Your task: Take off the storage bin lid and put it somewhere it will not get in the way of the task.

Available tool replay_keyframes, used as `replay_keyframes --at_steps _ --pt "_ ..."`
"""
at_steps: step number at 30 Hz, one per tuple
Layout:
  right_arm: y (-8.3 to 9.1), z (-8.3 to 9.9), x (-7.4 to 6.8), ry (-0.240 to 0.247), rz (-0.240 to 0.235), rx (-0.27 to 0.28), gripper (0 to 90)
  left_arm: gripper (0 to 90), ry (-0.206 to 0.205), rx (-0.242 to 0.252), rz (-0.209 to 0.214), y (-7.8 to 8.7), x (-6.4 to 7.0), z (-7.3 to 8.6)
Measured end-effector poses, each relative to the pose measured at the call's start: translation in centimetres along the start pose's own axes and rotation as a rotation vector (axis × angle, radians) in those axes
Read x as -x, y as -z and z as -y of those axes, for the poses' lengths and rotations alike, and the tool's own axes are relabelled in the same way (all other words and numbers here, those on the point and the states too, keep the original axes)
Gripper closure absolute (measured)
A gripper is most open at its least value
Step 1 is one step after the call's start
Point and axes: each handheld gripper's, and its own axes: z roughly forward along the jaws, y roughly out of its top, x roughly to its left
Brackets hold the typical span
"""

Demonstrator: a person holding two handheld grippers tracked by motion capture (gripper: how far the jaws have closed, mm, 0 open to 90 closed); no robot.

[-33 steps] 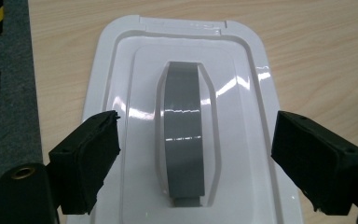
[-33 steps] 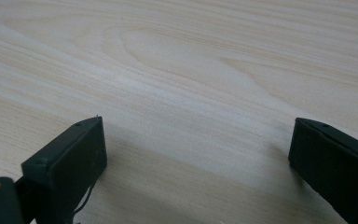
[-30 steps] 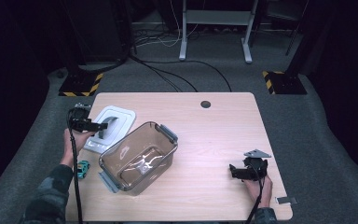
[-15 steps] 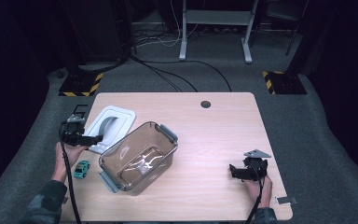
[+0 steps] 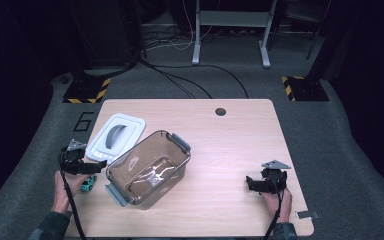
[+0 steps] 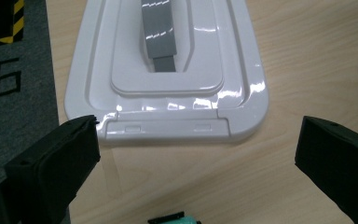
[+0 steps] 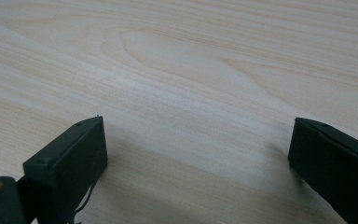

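Your left gripper (image 5: 94, 168) is released, so lower it straight onto the small teal toy (image 5: 87, 183) at the worktop's left edge, beside the box (image 5: 147, 167), before clenching.

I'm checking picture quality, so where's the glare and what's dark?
High view: table lit, floor around it dark, reflections on the box. Left gripper view: bright glare streaks on the white lid. Right gripper view: soft shadows under the jaws on the wood.
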Motion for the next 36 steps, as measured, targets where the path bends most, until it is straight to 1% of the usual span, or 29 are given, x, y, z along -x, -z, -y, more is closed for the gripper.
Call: replay_keyframes --at_steps 1,3,4,5,6,7,8,9,10,12,13,14,15,18,22,24,25,26,28,29,31,32,35,36 --pt "0.0 0.0 0.0 0.000 0.000 0.000 3.8 0.0 0.000 0.000 0.000 0.0 0.0 0.0" --pt "0.0 0.0 0.0 0.000 0.000 0.000 3.9 0.0 -0.007 -0.008 -0.008 -0.1 0.1 0.6" --pt "0.0 0.0 0.0 0.000 0.000 0.000 3.8 0.0 -0.006 -0.016 -0.011 -0.1 0.2 1.1" --pt "0.0 0.0 0.0 0.000 0.000 0.000 3.8 0.0 -0.006 -0.016 -0.011 -0.1 0.2 1.1" --pt "0.0 0.0 0.0 0.000 0.000 0.000 3.9 0.0 -0.005 -0.022 -0.013 -0.1 0.2 1.6" --pt "0.0 0.0 0.0 0.000 0.000 0.000 3.9 0.0 -0.003 -0.017 -0.023 -0.1 0.2 1.9" --pt "0.0 0.0 0.0 0.000 0.001 0.000 3.9 0.0 -0.004 -0.024 -0.027 -0.1 0.3 2.2" --pt "0.0 0.0 0.0 0.000 0.001 0.000 3.9 0.0 -0.004 -0.024 -0.027 -0.1 0.3 2.2" --pt "0.0 0.0 0.0 -0.001 0.001 0.000 4.0 0.0 -0.008 -0.034 -0.033 0.0 0.3 2.8" --pt "0.0 0.0 0.0 -0.001 0.001 0.000 4.0 0.0 -0.025 -0.056 -0.040 0.1 0.5 3.3" --pt "0.0 0.0 0.0 0.000 0.001 0.000 4.1 0.0 -0.025 -0.056 -0.040 0.1 0.5 3.3" --pt "0.0 0.0 0.0 0.000 0.001 0.001 4.0 0.0 -0.022 -0.044 -0.046 0.2 0.7 3.8" --pt "0.0 0.0 0.0 -0.001 0.001 0.000 4.0 0.0 -0.024 -0.052 -0.040 0.3 0.6 4.0" --pt "0.0 0.0 0.0 0.001 0.002 0.000 4.2 0.1 0.003 -0.052 -0.039 0.3 0.4 4.8" --pt "0.0 0.0 0.0 0.002 0.004 0.000 4.4 1.8 0.019 -0.048 -0.041 0.4 0.2 5.8" --pt "0.0 0.0 -0.1 0.002 0.004 -0.001 4.4 6.0 0.028 -0.031 -0.049 0.5 0.2 6.2" --pt "0.0 0.0 0.0 0.002 0.004 -0.001 4.4 11.7 0.028 -0.031 -0.049 0.5 0.2 6.2" --pt "0.0 0.0 0.0 0.004 0.004 0.000 4.5 18.8 0.036 -0.018 -0.045 0.7 0.2 6.4" --pt "0.0 0.0 -0.1 0.002 0.004 0.000 4.5 23.5 0.043 -0.001 -0.054 0.7 0.2 6.7" --pt "0.0 0.0 -0.1 0.002 0.003 0.000 4.5 27.8 0.044 -0.002 -0.051 0.7 0.3 6.8" --pt "0.0 0.0 0.0 0.004 0.003 0.000 4.5 29.1 0.044 -0.011 -0.052 0.7 0.3 6.9" --pt "0.0 0.0 0.0 0.005 0.004 0.000 4.6 30.8 0.048 -0.008 -0.065 0.7 0.4 7.2" --pt "0.1 0.0 0.0 0.005 0.003 -0.001 4.6 34.1 0.060 0.002 -0.069 0.8 0.4 7.4" --pt "0.1 0.0 0.0 0.005 0.003 -0.001 4.6 35.5 0.065 0.003 -0.077 0.9 0.4 7.5"
